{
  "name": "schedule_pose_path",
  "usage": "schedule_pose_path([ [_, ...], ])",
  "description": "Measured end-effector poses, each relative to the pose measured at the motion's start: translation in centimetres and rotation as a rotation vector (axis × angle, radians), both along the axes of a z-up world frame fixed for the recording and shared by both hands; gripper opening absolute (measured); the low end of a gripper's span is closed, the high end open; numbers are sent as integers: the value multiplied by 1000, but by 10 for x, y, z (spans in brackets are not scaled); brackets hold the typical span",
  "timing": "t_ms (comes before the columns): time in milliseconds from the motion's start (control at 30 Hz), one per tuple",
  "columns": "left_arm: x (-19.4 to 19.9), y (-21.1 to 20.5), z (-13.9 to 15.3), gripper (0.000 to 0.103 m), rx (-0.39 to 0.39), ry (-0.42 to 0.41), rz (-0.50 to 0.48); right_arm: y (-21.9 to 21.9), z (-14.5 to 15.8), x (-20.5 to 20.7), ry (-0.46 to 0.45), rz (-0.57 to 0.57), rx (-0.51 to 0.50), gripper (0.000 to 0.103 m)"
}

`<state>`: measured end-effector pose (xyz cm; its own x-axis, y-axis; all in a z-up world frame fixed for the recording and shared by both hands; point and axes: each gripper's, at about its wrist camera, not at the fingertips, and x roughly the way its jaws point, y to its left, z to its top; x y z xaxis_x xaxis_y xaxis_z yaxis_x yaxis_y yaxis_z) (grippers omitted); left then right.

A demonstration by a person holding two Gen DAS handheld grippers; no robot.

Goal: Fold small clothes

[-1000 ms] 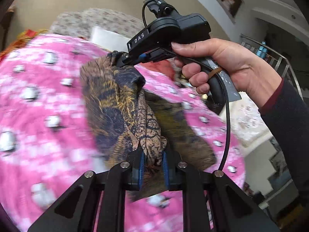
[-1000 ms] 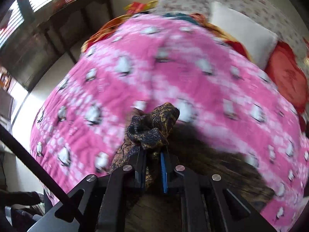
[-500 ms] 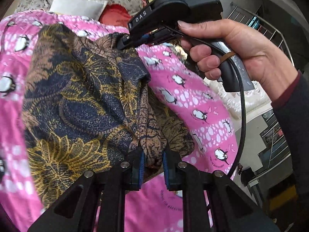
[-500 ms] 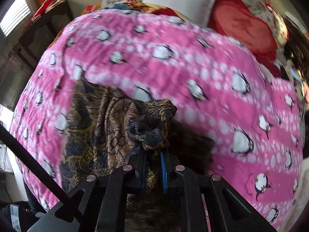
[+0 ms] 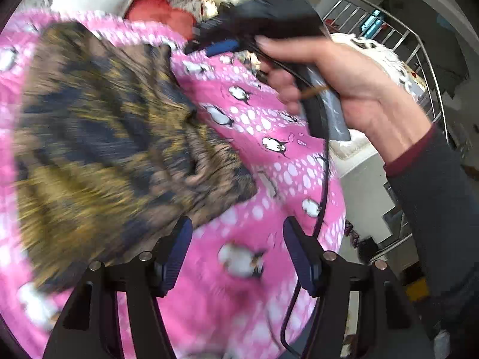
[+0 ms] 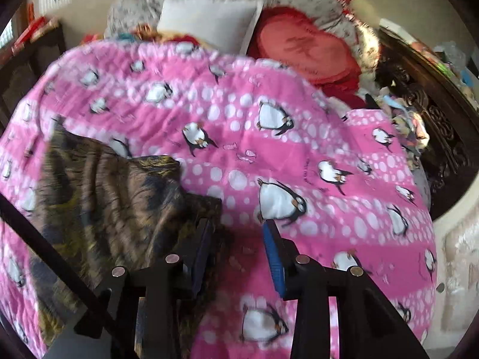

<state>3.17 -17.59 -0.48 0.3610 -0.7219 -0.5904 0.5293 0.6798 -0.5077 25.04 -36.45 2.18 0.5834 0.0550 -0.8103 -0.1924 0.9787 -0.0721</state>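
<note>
Pink penguin quilt (image 6: 227, 155) on bed | your patterned brown garment (image 5: 98, 137) lies toward its left edge, dropped for folding | left gripper (image 5: 233, 251) and right gripper (image 6: 236, 251) both opening, nothing between jaws.

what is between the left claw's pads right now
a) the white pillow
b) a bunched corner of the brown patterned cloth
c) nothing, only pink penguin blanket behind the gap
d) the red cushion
c: the left claw is opening with only the pink penguin blanket behind its gap; the brown patterned cloth lies off to its left.
</note>
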Motion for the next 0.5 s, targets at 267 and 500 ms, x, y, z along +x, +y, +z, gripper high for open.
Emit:
schedule_pose_path([
  [267, 13, 78, 1, 22, 196, -49, 240, 59, -8, -108, 77, 473, 188, 39],
  [500, 18, 64, -28, 13, 305, -33, 240, 43, -79, -120, 133, 411, -12, 29],
])
